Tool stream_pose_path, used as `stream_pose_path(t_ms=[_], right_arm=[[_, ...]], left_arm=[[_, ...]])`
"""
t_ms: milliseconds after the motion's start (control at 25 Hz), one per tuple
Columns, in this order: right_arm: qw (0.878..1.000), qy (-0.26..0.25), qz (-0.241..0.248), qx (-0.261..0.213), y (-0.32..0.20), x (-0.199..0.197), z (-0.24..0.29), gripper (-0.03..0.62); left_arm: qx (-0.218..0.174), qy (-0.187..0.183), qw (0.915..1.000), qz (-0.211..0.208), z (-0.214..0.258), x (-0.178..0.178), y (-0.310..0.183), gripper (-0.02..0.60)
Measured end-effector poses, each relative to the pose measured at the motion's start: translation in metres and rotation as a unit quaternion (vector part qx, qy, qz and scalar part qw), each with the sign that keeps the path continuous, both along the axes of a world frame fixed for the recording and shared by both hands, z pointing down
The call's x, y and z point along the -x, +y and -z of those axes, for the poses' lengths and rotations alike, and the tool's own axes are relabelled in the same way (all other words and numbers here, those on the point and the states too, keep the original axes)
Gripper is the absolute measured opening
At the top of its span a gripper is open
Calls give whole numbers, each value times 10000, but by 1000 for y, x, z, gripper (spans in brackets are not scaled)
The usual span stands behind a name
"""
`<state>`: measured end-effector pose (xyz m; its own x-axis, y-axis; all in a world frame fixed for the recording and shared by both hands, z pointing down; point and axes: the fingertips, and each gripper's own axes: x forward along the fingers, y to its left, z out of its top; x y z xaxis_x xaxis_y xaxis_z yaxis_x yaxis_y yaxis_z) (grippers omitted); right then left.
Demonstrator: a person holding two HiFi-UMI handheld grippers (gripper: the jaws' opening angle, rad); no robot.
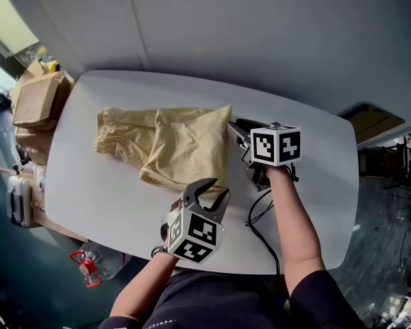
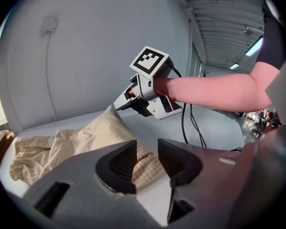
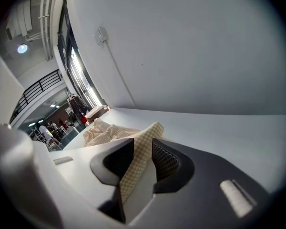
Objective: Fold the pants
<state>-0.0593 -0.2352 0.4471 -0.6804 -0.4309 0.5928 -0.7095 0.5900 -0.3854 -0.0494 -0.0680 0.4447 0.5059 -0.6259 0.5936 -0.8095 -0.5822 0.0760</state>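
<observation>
The pale yellow checked cloth pants [image 1: 171,146] lie bunched on the white rounded table [image 1: 315,184]. Their long axis runs across me, from a crumpled end on my left to a straighter edge on my right, where both of my claws are.

My right claw [image 1: 235,128] sits at the far corner of that edge. Its jaws stand partly apart with the corner of the cloth lying between them. The cloth rests against one pad and leaves the other bare, so I judge it is not pinched.

My left claw [image 1: 211,192] is partly open and empty, just off the near corner, with the cloth ahead of it and slightly to its left.

The next fold would carry this edge leftward along the long axis. For that, each claw needs its own corner, and the left is the nearer to the near one.
</observation>
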Motion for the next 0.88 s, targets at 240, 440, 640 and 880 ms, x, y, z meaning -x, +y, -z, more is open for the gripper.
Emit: stream_pose_path(t_ms=[240,440,640,880], right_arm=[[9967,-624,-12,510,-6,5,-16,126],[9965,-414,247,678,-2,12,-34,127],[9953,-405,397,781,1,16,-40,116],[9927,-594,498,927,6,20,-44,72]], left_arm=[[208,-240,9993,212,-26,-6,-3,249],[658,-110,9972,340,-45,-9,-6,285],[766,-509,9952,339,-59,-6,-10,243],[693,-817,9937,318,-66,-5,-10,211]])
